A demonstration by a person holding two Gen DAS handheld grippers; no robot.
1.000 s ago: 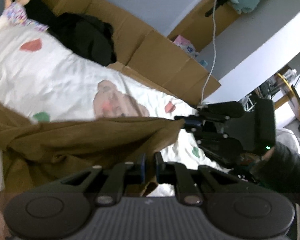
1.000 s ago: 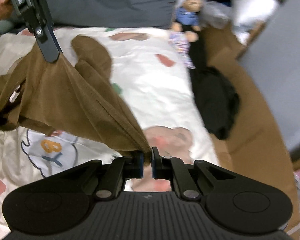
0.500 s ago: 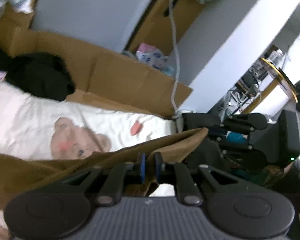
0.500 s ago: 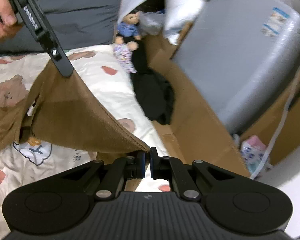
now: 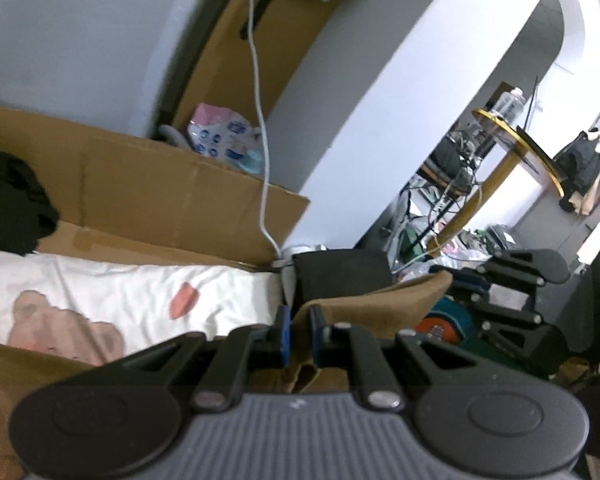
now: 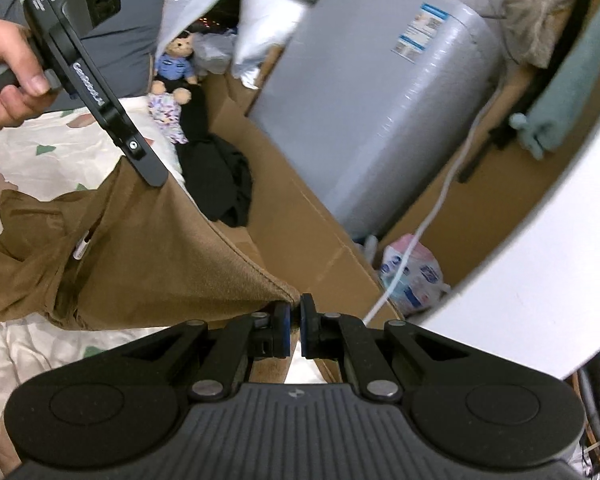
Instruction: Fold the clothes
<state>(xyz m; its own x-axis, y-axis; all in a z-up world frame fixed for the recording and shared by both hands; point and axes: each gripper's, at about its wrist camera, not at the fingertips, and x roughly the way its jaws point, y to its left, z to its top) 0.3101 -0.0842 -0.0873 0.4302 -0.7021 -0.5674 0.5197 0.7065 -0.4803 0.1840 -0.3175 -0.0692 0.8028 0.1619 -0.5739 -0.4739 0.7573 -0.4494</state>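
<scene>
The brown garment (image 6: 140, 264) is found raised clear of the printed bedsheet (image 6: 60, 152), gripped at two points along one hemmed edge. The right gripper (image 6: 294, 330) is nearly closed on a corner of that edge; the left gripper (image 5: 298, 334) is likewise pinched shut on the cloth at a second point. From the right gripper the garment runs up and to the left, its taut edge forming the long axis between the two grips, with the bulk hanging below toward the bedsheet. Neither hand is judged nearer; the spacing of the two grips along that edge is what a coming lay-down would turn on. The fabric appears matte, soft and creased, with a small white label showing near a seam. A black garment (image 6: 216, 176) lies beside the bedsheet on cardboard (image 6: 300, 224).
</scene>
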